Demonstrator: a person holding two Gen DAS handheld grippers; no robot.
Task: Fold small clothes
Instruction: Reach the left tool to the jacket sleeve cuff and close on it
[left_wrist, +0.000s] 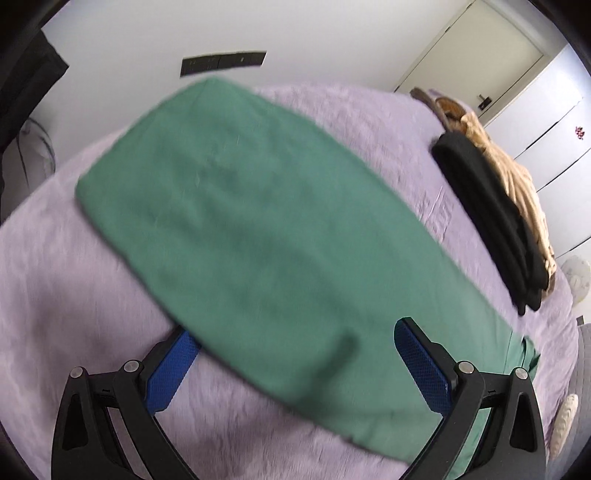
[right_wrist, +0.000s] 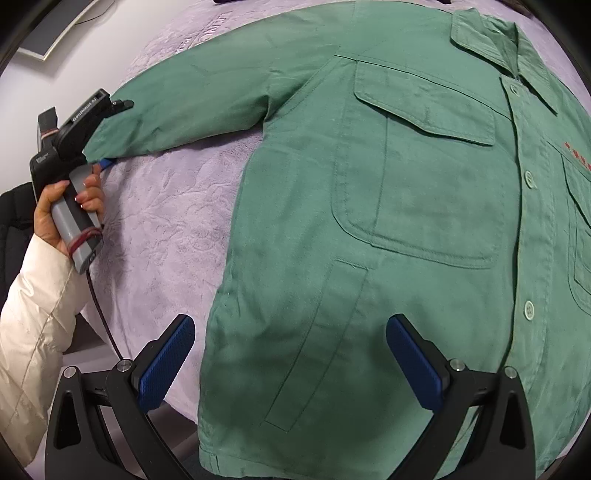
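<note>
Two grippers in play here. Closest up, the right gripper (right_wrist: 290, 363) hangs with its jaws spread wide over the bottom hem of the green shirt (right_wrist: 388, 229), gripping nothing. That shirt lies front-up and buttoned on the bed's lilac blanket (right_wrist: 173, 206), sleeve (right_wrist: 192, 99) stretched out sideways. Further off, the left gripper (right_wrist: 110, 129) sits at the cuff — in its own blurry view the jaws look spread around the sleeve end, one blue pad under the cloth, not clamped. Fabric looks like a thickish woven cotton: soft, floppy, light, not slippery, so I'd pinch at cuff, hem corners or shoulder seams. Beyond it, a dark and tan clothes pile (left_wrist: 491, 206) by the far edge.
</note>
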